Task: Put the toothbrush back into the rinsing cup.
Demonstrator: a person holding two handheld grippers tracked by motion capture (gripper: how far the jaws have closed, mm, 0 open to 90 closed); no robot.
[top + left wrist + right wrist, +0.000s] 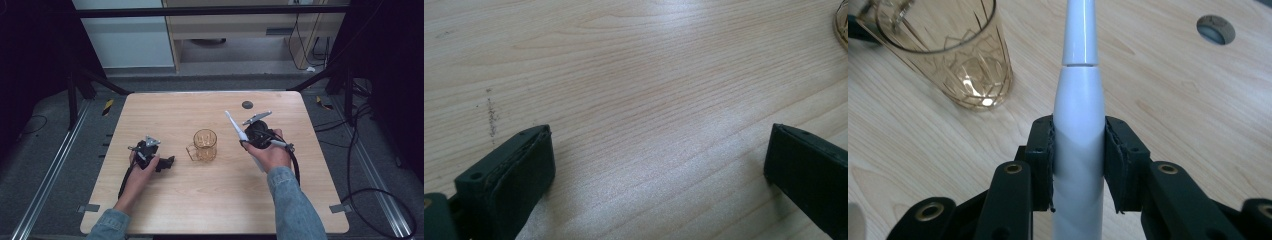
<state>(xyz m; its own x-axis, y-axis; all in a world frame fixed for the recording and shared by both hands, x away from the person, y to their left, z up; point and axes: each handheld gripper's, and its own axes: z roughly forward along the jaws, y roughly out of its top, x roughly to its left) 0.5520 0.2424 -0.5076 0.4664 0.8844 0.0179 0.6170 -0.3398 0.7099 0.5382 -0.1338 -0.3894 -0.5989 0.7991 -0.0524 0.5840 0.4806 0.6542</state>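
Slim white plastic electric toothbrush (1078, 125), smooth and glossy, round in section, with a seam where the narrower neck joins the thicker handle; clamped at the handle between the two black pads of the right tool (1078, 165). Held above the light wooden surface (215, 200), neck pointing up and away toward the far left in the high view (236, 127), lower end of the handle sticking out below the hand (272, 152). Brush head not to be made out clearly.

Just beside it, to its left, an amber transparent glass mug (204, 145) with a side handle and cut geometric facets in the wall, standing upright on the surface near the middle. Nothing seen inside; bottom visible through the glass in the right gripper view (948, 55). Toothbrush and mug apart, not touching.

Further left, the left tool (167, 162) low over the surface, held in the left hand (142, 167), a grey three-cornered plate on top. Jaws wide apart in the left gripper view (659, 165), bare wood grain between them, nothing gripped; small edge of the mug at the top right corner (842, 25).

Near the far edge of the surface, a small round dark hole (247, 105). Denim sleeves on both forearms.
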